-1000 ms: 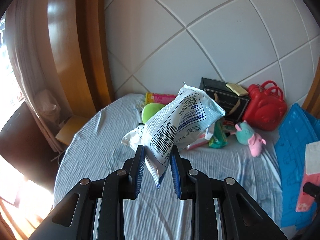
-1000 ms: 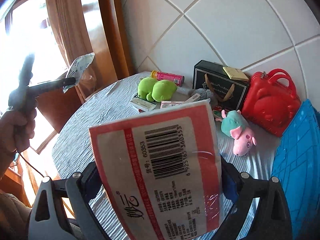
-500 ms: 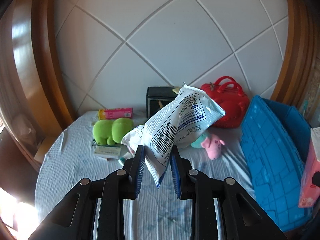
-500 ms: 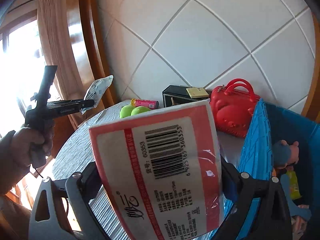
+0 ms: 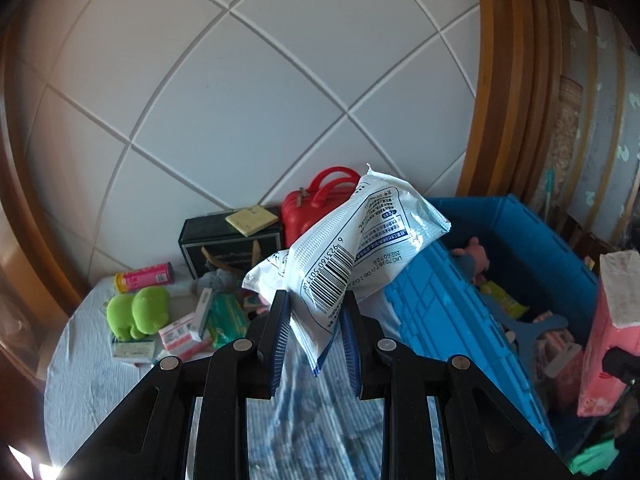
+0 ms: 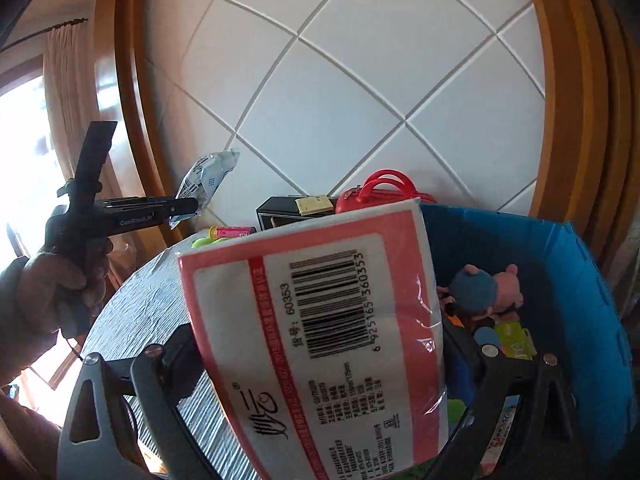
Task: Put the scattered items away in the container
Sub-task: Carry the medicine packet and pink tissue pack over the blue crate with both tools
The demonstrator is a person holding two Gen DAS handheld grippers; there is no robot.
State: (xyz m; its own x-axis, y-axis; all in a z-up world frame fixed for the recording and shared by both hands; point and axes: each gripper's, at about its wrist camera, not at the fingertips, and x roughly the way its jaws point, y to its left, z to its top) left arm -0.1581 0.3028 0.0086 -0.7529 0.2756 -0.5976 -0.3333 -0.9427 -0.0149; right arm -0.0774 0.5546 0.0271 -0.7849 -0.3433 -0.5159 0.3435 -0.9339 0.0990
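Tissue pack (image 6: pixel 320 344) now above crate (image 6: pixel 592 280)

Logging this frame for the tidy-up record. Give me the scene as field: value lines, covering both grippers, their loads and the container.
left gripper: shut on white pouch
right gripper: shut on pink tissue pack
container: blue crate, open, already holding a plush toy
left on table: green plush, small boxes, pink tube
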